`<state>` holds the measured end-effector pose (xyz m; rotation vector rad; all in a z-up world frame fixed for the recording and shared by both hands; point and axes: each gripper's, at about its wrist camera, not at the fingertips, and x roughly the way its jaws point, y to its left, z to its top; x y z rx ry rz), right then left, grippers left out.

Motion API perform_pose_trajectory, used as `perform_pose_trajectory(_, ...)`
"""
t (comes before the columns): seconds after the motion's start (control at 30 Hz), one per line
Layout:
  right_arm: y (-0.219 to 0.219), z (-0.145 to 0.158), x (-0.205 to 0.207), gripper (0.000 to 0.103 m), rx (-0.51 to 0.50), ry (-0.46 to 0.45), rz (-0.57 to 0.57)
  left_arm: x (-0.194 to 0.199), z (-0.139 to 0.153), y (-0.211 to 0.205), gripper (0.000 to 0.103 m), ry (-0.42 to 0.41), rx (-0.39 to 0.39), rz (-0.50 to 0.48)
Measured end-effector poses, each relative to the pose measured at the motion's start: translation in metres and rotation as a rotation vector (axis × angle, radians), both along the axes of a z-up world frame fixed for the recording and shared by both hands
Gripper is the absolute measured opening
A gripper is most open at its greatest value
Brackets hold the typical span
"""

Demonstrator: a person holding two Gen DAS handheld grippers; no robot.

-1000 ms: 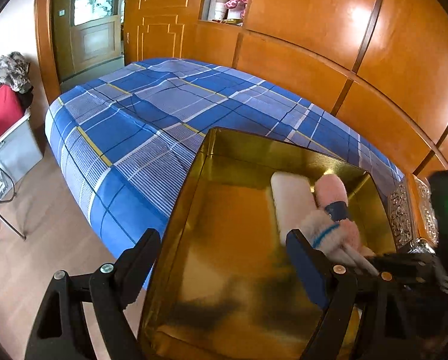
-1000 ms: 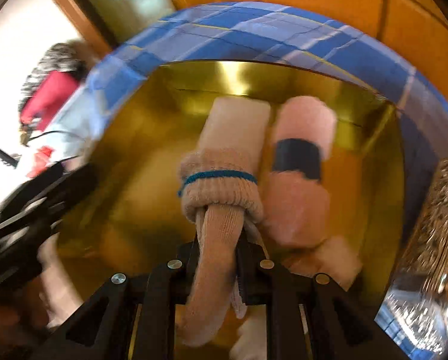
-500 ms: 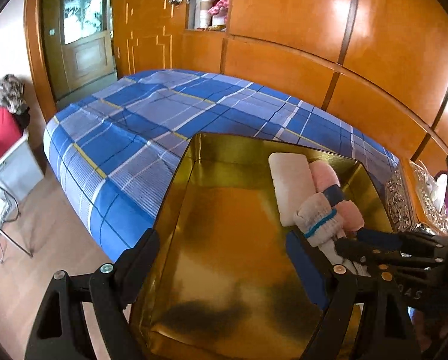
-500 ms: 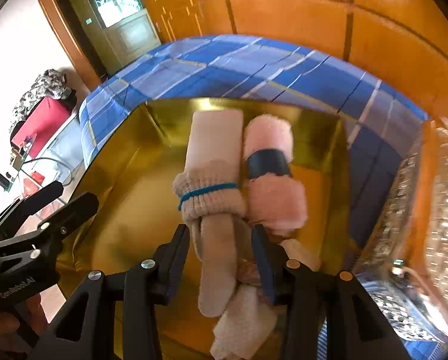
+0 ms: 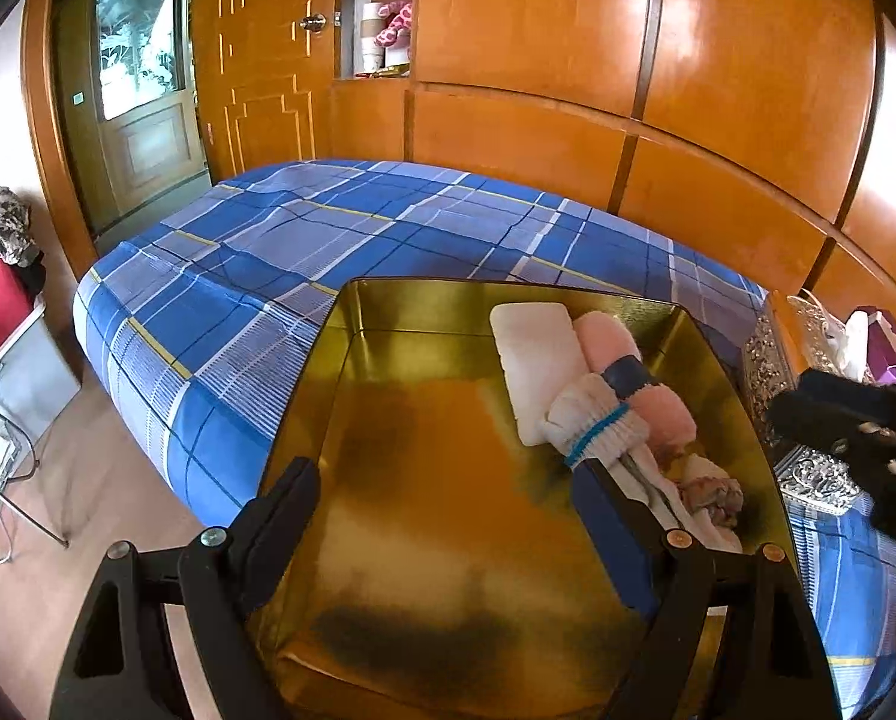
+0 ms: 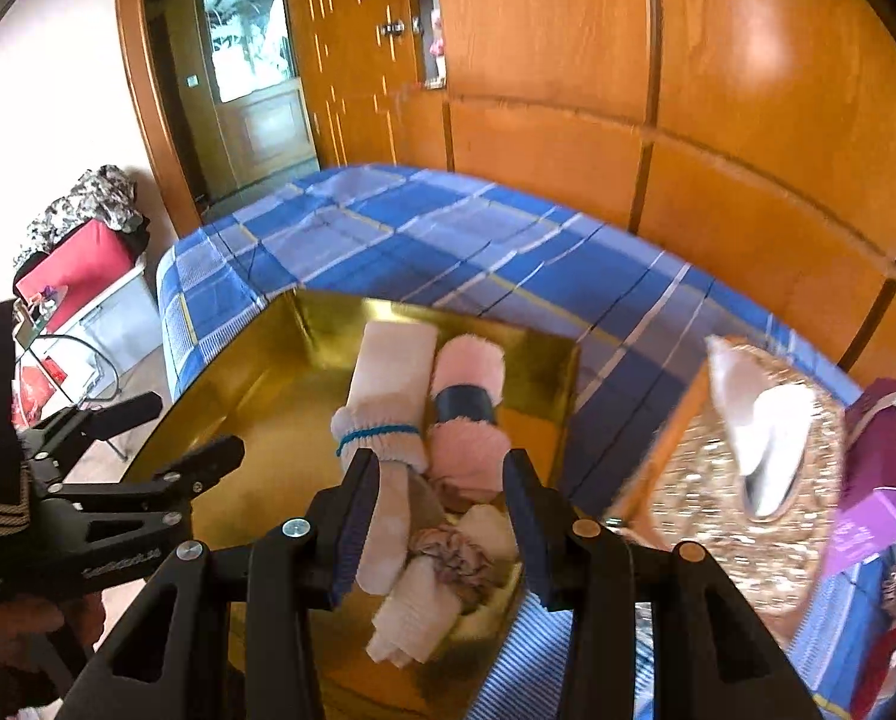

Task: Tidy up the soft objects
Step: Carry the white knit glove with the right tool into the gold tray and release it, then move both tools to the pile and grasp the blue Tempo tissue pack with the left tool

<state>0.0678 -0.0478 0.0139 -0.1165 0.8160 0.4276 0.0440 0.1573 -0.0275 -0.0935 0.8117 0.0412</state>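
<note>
- Seen from the left wrist, the left hand-held gripper (image 5: 448, 498) hangs with its jaws spread wide over the bare gold floor of the golden box (image 5: 352, 324), nothing between them; the box sits on the blue plaid bed (image 5: 304, 252).
- Along the box's right side lie the soft things: a cream sock roll with a blue band (image 5: 592, 426) beside a pink fluffy roll with a dark band (image 5: 628, 360), touching side by side.
- Only the right-wrist view shows the loose pile at the near end of the box, a brownish scrunched piece (image 6: 454, 552) and a pale folded sock (image 6: 412, 612), framed by the right hand-held gripper (image 6: 442, 522).
- That view alone also shows a glittery ornate case (image 6: 748, 480) and a purple carton (image 6: 880, 456) just beside the box.
- The left-wrist view shows the right hand-held gripper only as a dark blurred shape at the right edge.
- A second ago the right hand-held gripper pinched the tail of the cream sock roll; its jaws have just been opening and now stand apart, clear of it, higher above the box, the roll left lying inside.
- The left hand-held gripper's spread matches the earlier frames.
</note>
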Motion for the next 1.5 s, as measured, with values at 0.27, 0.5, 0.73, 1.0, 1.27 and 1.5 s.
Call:
perform_pose_trajectory(0.27, -0.05, 0.029, -0.03, 0.043, 0.018, -0.112, -0.039, -0.003, 0.0, -0.009, 0.086, -0.002, 0.021, -0.022)
perform_pose_trajectory(0.5, -0.132, 0.048, -0.049, 0.043, 0.035, -0.174, -0.225, -0.006, 0.004, -0.021, 0.086, -0.013, 0.038, -0.066)
perform_pose_trajectory(0.73, -0.235, 0.056, -0.061, 0.043, 0.092, -0.183, -0.5, -0.013, 0.018, -0.044, 0.086, -0.05, 0.059, -0.134)
perform_pose_trajectory(1.0, -0.33, 0.037, -0.059, 0.043, 0.063, -0.132, -0.826, -0.023, 0.039, -0.09, 0.086, -0.09, 0.092, -0.29)
perform_pose_trajectory(1.27, -0.401, -0.006, -0.063, 0.043, 0.022, -0.062, -1.009, -0.034, 0.067, -0.158, 0.086, -0.133, 0.109, -0.552)
perform_pose_trajectory(1.5, -0.447, -0.019, -0.089, 0.043, 0.22, -0.002, -1.183, -0.051, 0.09, -0.255, 0.085, -0.191, 0.151, -0.852)
